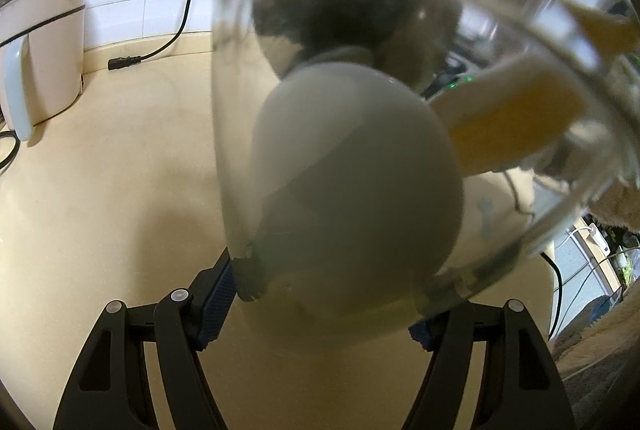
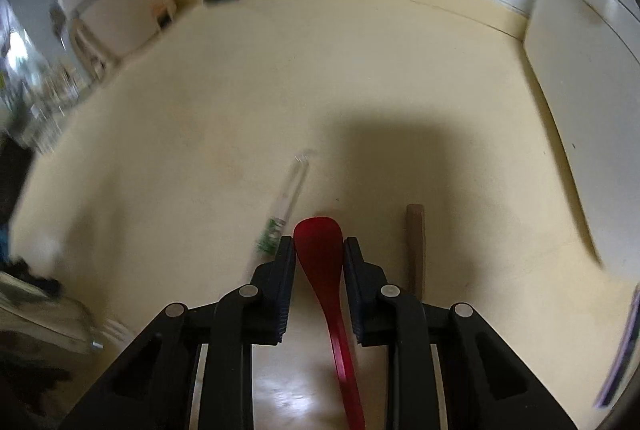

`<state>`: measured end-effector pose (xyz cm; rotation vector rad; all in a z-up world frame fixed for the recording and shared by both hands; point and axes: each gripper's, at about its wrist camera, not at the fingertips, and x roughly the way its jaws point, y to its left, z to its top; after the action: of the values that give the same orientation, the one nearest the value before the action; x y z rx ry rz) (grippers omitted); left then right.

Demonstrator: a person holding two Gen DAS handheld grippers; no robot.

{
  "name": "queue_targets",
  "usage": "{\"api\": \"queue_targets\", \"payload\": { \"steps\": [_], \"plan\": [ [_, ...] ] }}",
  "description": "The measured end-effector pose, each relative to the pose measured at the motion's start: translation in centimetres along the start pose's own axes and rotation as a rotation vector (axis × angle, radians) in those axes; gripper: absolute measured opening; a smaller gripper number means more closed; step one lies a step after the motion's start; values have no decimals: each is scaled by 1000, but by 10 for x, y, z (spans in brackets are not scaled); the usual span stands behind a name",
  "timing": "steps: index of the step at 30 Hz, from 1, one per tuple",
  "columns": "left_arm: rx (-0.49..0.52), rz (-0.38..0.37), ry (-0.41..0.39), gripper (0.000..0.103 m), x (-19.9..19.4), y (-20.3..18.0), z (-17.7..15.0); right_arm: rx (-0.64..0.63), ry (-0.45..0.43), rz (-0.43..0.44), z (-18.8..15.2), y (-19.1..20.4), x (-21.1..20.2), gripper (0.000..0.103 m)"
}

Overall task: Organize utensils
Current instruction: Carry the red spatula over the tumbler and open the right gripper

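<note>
A: Containers, left to right from the glass jar?

B: Well left of the glass jar (image 1: 360, 110), a cream appliance (image 1: 44, 58) is seen against the wall, lid on, contents hidden. A black power plug (image 1: 124, 62) is noted on the counter (image 1: 100, 210) between them. Inside the jar, a white spoon (image 1: 352, 182) is recorded bowl-down, with a cream-and-orange utensil (image 1: 516, 122) leaning to its right; its kind cannot be told through the blur.

A: Left gripper?

B: The left gripper (image 1: 332, 294) is held spread wide, and the base of the jar is pinched between its blue pads.

A: Right gripper?

B: In the right wrist view, the right gripper (image 2: 319, 254) is pointed down at the counter. Its jaws are narrowed around a red spoon (image 2: 320, 250), bowl forward; a sliver of gap is seen each side, so no press is recorded. Just left of the red spoon a clear tube (image 2: 288, 198) is logged; to its right, a brown wooden handle (image 2: 415, 242).
</note>
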<state>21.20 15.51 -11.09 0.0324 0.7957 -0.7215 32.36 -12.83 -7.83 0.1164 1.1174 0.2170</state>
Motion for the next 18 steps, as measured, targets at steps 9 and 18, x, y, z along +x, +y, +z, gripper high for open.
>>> {"api": "queue_targets", "payload": {
  "steps": [9, 18],
  "plan": [
    [-1, 0, 0, 75, 2, 4, 1, 83, -298, 229, -6, 24, -125, 24],
    [-2, 1, 0, 75, 2, 4, 3, 130, -416, 652, 0, 88, -169, 24]
  ]
}}
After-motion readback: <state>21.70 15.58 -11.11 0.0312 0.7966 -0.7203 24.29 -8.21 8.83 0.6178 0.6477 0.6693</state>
